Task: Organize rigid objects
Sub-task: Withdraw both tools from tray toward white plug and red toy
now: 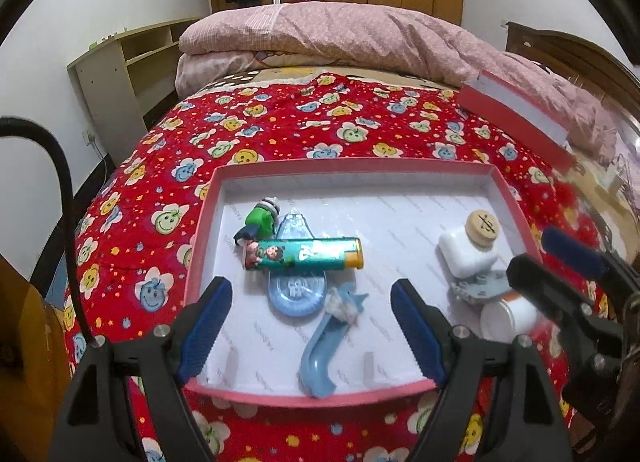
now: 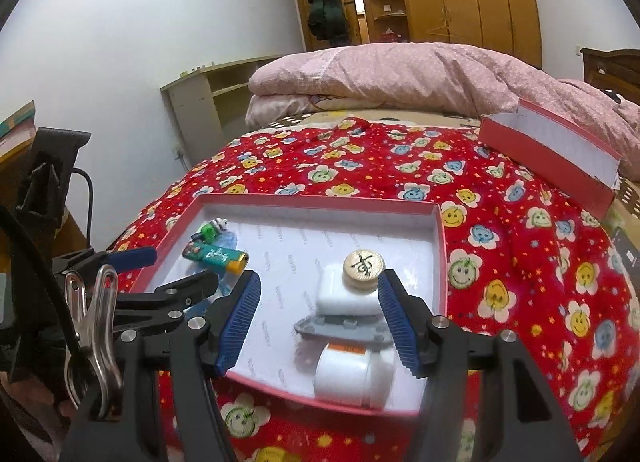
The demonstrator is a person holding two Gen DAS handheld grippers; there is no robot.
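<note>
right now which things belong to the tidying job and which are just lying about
Job:
shallow pink cardboard box
green lighter
blue tape dispenser
white square case
round wooden game piece
white pill bottle

Lying about:
pink quilt
red flowered blanket
pink box lid

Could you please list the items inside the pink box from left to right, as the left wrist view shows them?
Green figurine → teal lighter → blue slide toy → white case with the wooden disc leaning on its right side. The rest overlap too much to order.
</note>
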